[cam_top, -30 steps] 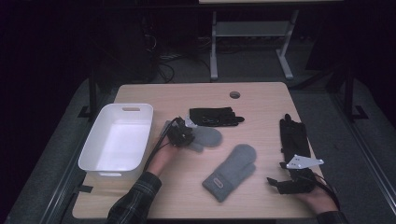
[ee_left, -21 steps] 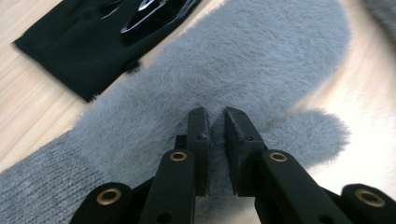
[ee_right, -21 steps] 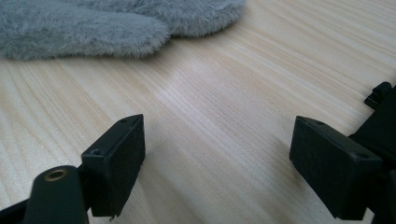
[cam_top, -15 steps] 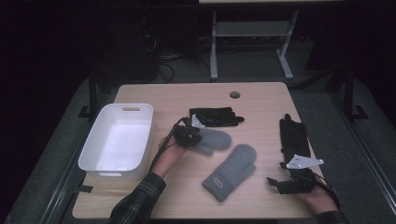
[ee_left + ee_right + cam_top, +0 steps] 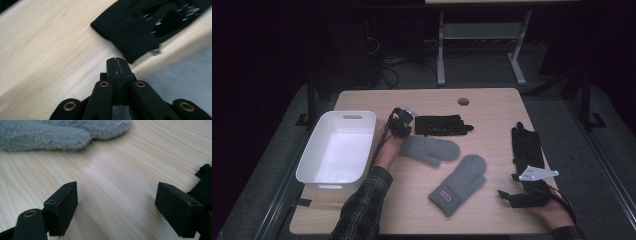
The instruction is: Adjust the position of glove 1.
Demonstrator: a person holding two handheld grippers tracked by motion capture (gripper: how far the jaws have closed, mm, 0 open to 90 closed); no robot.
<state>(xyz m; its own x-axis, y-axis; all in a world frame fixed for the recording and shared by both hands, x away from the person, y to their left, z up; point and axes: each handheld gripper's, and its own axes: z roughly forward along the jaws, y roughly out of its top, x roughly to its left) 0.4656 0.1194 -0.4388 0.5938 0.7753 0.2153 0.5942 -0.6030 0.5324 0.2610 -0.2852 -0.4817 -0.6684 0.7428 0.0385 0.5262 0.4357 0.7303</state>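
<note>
My left gripper hovers at the cuff end of a black glove in the middle of the wooden table. Its jaws are pressed together with nothing between them, and the black glove's cuff lies just ahead. A grey mitten lies right behind that hand, and a second grey mitten sits nearer the front. My right gripper rests open at the front right. Bare wood lies between its jaws, and a grey mitten is farther off.
A white bin stands at the left side of the table, beside my left forearm. Another black glove lies along the right edge, just beyond my right gripper. A round cable hole is near the far edge.
My left gripper has moved away from the grey mitten's cuff, toward the far side and the black glove's cuff. The right gripper has stayed put.
</note>
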